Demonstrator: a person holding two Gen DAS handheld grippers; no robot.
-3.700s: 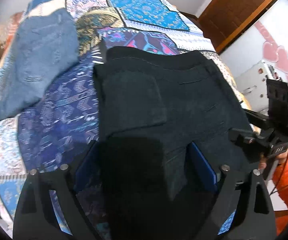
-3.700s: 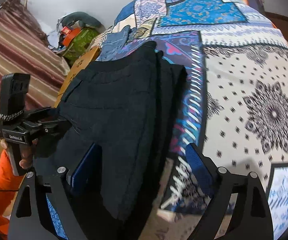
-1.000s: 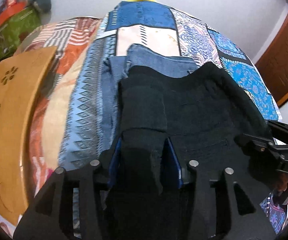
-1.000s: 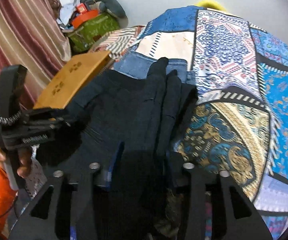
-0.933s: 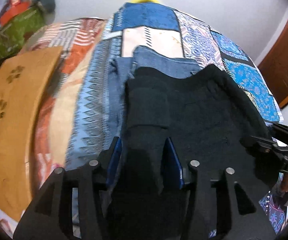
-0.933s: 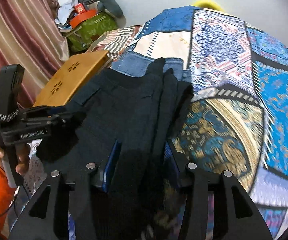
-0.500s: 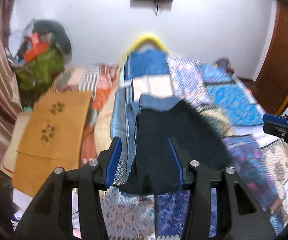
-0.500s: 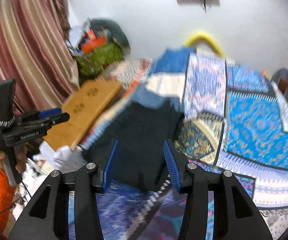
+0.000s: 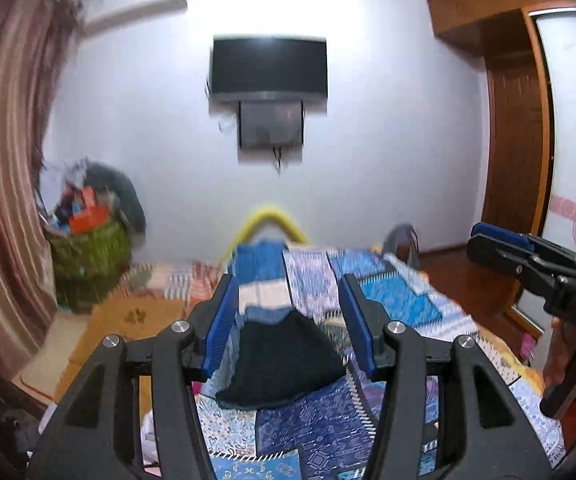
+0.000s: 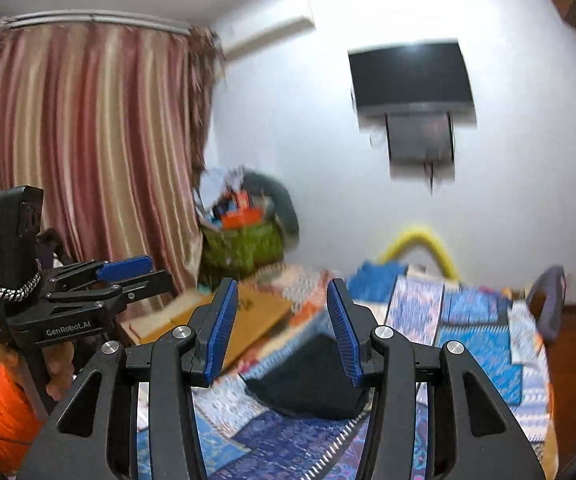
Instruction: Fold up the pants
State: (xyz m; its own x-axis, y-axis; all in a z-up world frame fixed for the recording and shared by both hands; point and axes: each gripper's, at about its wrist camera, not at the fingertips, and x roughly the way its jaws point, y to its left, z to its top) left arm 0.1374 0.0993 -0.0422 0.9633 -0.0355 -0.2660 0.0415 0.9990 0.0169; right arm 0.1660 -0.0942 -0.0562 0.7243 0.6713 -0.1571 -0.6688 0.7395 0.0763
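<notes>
On right wrist only: curtain (image 10: 87, 140) (striped).

You get soft, even indoor light, motion blur smearing the wall television (image 9: 268, 66), and dark fisheye vignetting past every clock-face edge.

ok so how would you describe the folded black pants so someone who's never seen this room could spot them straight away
Start at the bed covered by the blue patchwork quilt, below the wall-mounted black television. On the quilt's left side, near the tan wooden board, lies a dark folded bundle: the folded black pants. They rest partly on a folded blue denim garment and are the only plain black, unpatterned thing on the bed.
</notes>
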